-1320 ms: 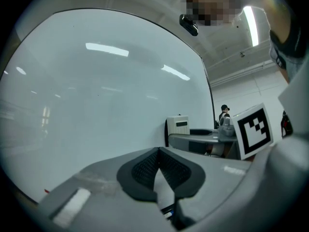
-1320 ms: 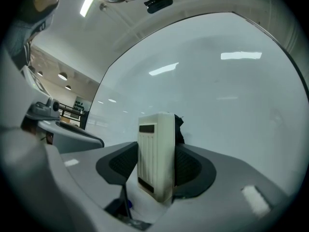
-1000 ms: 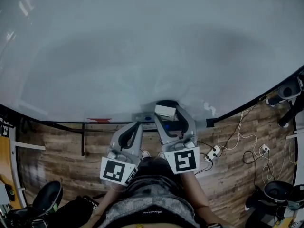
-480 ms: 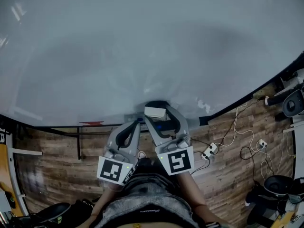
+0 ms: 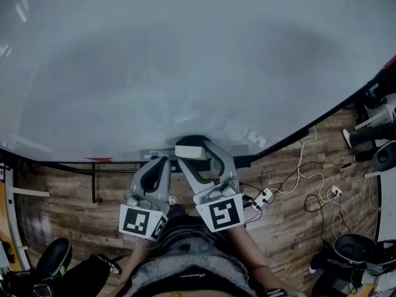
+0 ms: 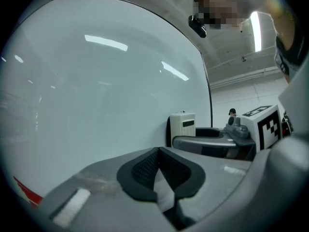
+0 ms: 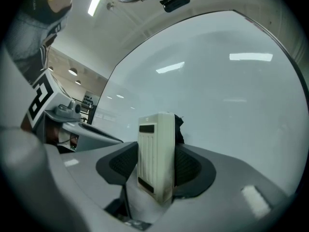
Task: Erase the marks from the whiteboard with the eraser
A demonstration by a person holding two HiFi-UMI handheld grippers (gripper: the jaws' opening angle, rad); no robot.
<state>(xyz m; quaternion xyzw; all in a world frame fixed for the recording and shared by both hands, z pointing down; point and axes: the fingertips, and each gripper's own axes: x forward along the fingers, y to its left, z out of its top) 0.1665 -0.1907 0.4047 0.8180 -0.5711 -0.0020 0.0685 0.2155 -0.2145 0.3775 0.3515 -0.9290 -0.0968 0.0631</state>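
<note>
The right tongs are clamped on the eraser, a pale ribbed block held upright between the two dark pads. Its dark felt side is turned to the whiteboard and seems to lie against it. In the head view the eraser sits at the tip of the right tongs, low on the whiteboard, just above its bottom edge.

The left tongs are closed, pads meeting, with nothing between them. They point at the whiteboard just beside the right pair; from above, the left tongs are a little lower and to the left, close to the board's lower frame.

A small red thing lies along that lower edge, left of both tongs; what it is cannot be told.

Below the board lies a wooden floor. To the right, white cables and a power strip trail across it. A dark shoe shows at the lower left.
</note>
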